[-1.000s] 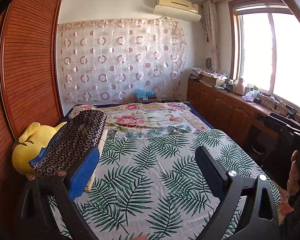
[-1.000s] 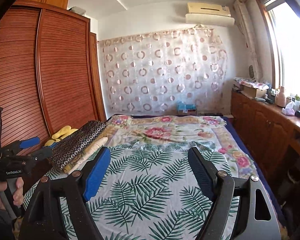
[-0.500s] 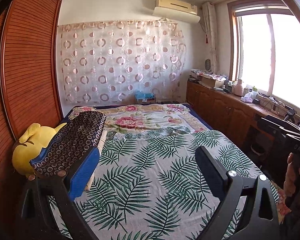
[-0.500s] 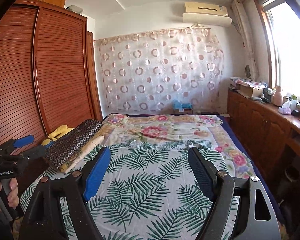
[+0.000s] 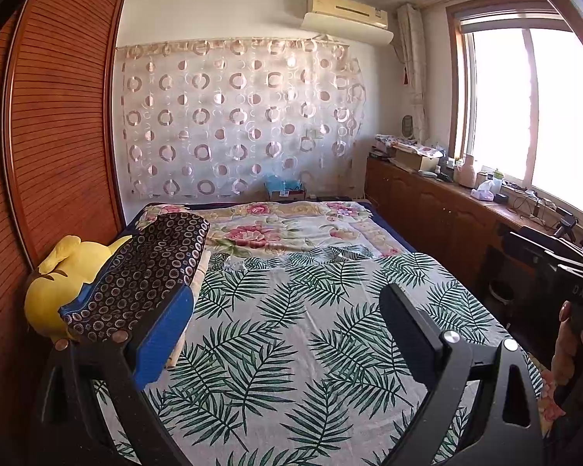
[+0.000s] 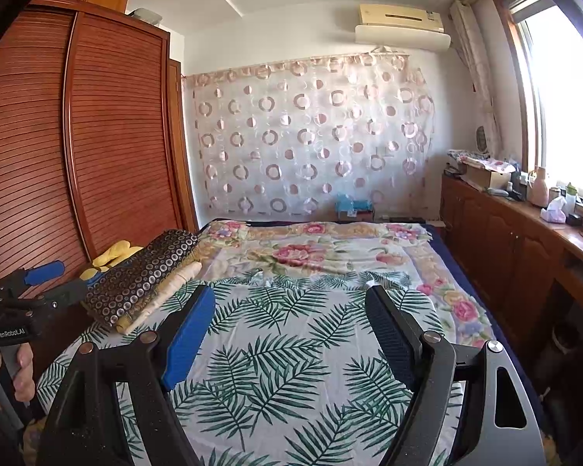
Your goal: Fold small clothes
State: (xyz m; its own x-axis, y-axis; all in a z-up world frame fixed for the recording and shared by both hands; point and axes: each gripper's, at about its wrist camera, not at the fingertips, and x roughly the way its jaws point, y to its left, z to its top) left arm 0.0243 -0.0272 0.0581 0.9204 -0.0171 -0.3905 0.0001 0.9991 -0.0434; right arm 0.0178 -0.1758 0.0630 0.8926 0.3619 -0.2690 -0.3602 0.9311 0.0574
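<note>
My left gripper point(image 5: 287, 303) is open and empty, held above a bed covered by a green palm-leaf sheet point(image 5: 291, 330). My right gripper point(image 6: 291, 306) is also open and empty above the same sheet point(image 6: 291, 357). The left gripper also shows at the left edge of the right wrist view point(image 6: 54, 279), and it is open. A folded dark cloth with ring dots point(image 5: 144, 275) lies on a cream bundle at the bed's left edge; it also shows in the right wrist view point(image 6: 144, 275). No small garment lies on the sheet in front of me.
A yellow plush toy point(image 5: 58, 283) sits between the bed and the wooden wardrobe point(image 5: 58, 136) on the left. A floral blanket point(image 5: 283, 229) covers the far end of the bed. Low wooden cabinets point(image 6: 505, 240) with clutter run along the right under the window.
Both views have tilted up slightly and the bed sits lower in frame. Both grippers stay open and empty.
</note>
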